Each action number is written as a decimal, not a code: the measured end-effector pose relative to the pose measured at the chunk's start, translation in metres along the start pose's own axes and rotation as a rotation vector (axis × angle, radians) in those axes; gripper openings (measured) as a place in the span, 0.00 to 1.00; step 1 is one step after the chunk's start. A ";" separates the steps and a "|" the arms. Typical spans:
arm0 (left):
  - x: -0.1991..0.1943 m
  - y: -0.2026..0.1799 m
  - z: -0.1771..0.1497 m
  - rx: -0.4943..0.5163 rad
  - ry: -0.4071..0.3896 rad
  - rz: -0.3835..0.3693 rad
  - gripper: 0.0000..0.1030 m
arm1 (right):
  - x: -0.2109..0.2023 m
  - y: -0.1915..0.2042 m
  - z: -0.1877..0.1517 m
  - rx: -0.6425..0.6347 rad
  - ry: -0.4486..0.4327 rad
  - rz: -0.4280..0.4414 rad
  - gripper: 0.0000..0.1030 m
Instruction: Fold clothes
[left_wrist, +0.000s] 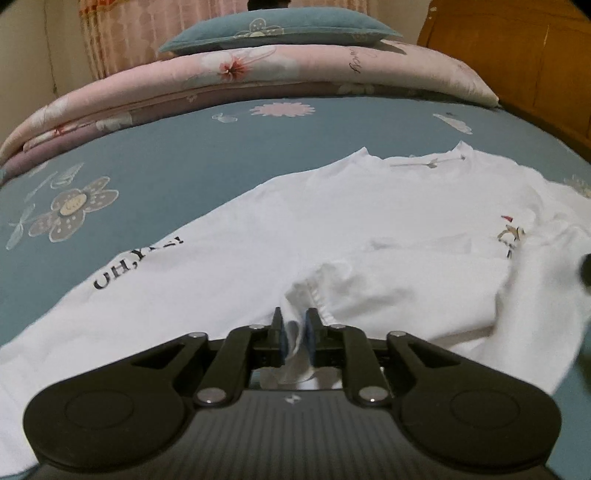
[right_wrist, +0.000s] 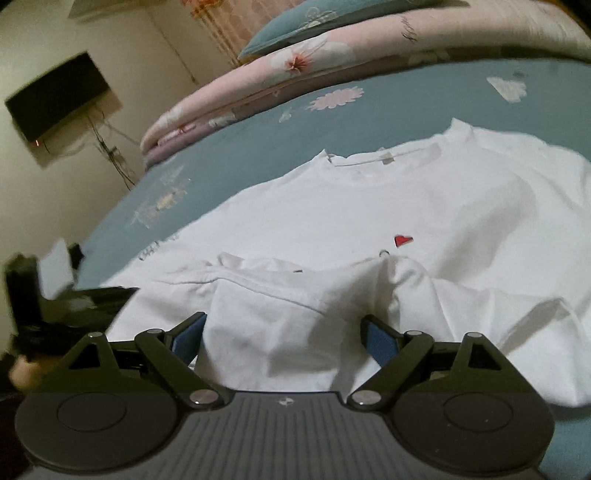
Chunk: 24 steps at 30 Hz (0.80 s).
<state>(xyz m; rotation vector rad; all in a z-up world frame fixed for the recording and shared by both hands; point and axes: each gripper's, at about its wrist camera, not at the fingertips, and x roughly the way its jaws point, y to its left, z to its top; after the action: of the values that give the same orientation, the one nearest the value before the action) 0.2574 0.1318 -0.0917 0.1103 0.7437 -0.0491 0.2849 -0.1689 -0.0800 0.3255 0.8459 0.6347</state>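
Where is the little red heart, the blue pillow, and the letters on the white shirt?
red heart (right_wrist: 402, 240): right wrist view, middle of the heart.
blue pillow (left_wrist: 280, 29): left wrist view, its front face, near the flower.
letters (left_wrist: 136, 264): left wrist view, middle of the black print.

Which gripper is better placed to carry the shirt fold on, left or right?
Left. The left gripper has shirt hem cloth between its nearly closed jaws. The right gripper stands wide open; cloth lies between its pads, ungripped.
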 end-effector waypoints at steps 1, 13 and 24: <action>0.001 0.001 0.001 0.002 0.005 -0.001 0.17 | -0.008 0.000 -0.003 -0.001 -0.001 0.000 0.89; 0.004 0.003 0.007 -0.017 0.031 -0.002 0.19 | -0.062 0.062 -0.065 -0.563 -0.140 -0.334 0.89; -0.029 0.009 0.001 0.050 -0.031 0.007 0.20 | 0.015 0.109 -0.097 -1.130 -0.222 -0.582 0.89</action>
<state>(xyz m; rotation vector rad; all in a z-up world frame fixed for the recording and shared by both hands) 0.2378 0.1411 -0.0702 0.1594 0.7109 -0.0626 0.1747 -0.0731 -0.0944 -0.8370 0.2420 0.4275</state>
